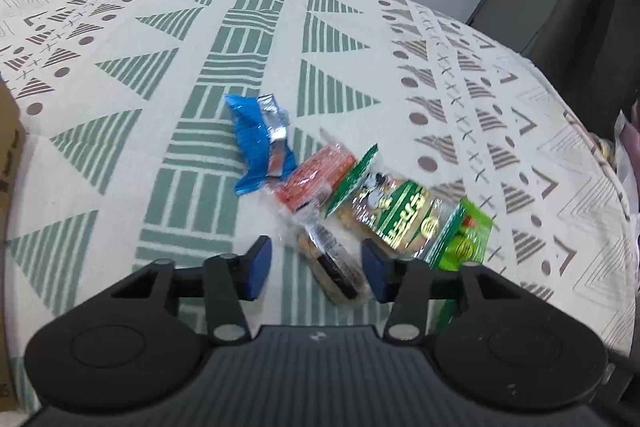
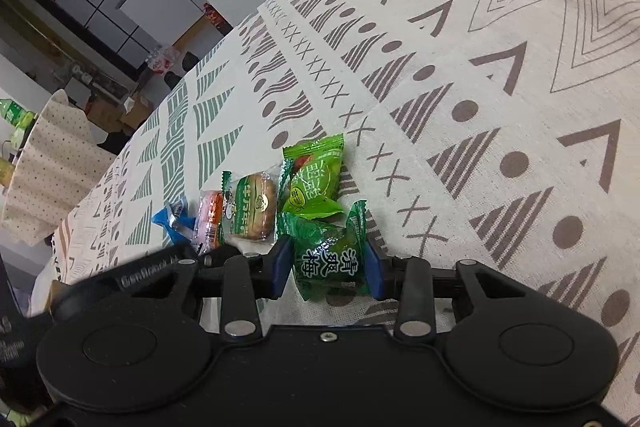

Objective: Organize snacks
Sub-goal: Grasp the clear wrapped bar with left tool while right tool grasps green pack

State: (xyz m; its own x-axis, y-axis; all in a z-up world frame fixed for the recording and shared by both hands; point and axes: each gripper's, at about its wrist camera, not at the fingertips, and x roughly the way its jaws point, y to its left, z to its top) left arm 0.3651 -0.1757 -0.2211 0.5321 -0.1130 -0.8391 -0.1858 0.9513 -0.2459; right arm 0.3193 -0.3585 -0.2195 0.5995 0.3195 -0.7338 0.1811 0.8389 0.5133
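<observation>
On the patterned counter point(image 2: 480, 75) the snacks sit in a rough row, close together, so the sorting looks well under way but not finished. Biggest, the cookie pack point(image 1: 394, 215) lies mid-row, beside the orange pack point(image 1: 316, 177) and the blue pack point(image 1: 258, 143). The left tongs point(image 1: 316, 269) gape wide around a dark bar point(image 1: 334, 267), gripping nothing. The right tongs point(image 2: 328, 267) bracket the plum candy point(image 2: 330, 259), pads near its sides; closed or not, I cannot tell. The lime pack point(image 2: 314, 179) waits just beyond.
</observation>
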